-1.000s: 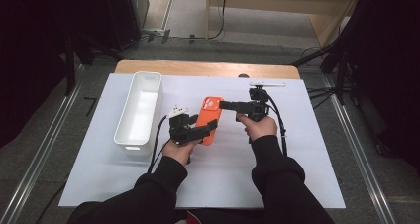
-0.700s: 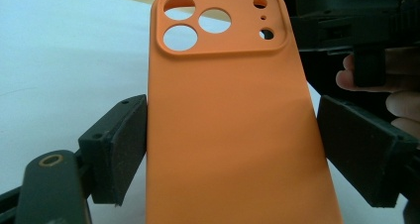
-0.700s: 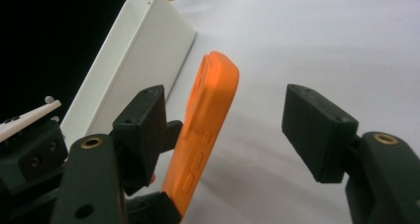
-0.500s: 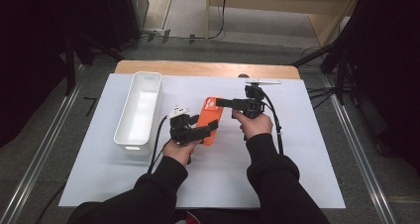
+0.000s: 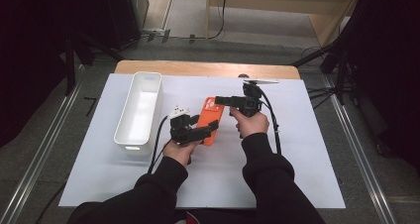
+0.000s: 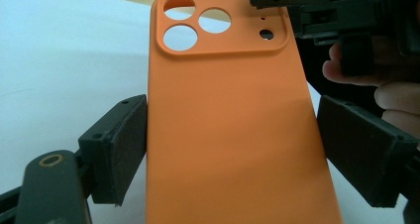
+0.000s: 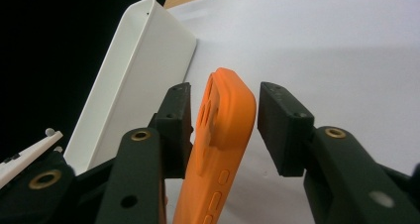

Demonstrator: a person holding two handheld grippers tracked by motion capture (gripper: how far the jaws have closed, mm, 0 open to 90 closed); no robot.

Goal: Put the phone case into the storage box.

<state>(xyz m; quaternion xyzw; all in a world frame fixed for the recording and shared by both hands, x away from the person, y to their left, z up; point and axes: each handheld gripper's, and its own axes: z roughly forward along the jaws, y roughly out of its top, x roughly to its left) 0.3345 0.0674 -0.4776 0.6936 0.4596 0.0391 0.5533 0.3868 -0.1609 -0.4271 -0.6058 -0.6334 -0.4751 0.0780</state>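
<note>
An orange phone case (image 5: 210,116) with camera cut-outs is held just above the white table sheet. My left gripper (image 5: 207,131) is shut on the case (image 6: 228,110), one pad on each long edge near its lower half. My right gripper (image 5: 221,101) comes in from the right at the case's far, camera end. In the right gripper view the case's top end (image 7: 225,115) stands between the jaws of my right gripper (image 7: 225,127). Those jaws have just been closing, and a thin gap still shows on each side.
A long white tray (image 5: 124,135) lies to the left of the case, its wall (image 7: 133,75) just behind my right gripper's jaws. Bare white sheet (image 5: 307,149) spreads to the right and front, with the wooden table edge (image 5: 198,68) at the back.
My right gripper's jaws look narrower around the case's far end. Both hands and the case stay nearly where they were.
</note>
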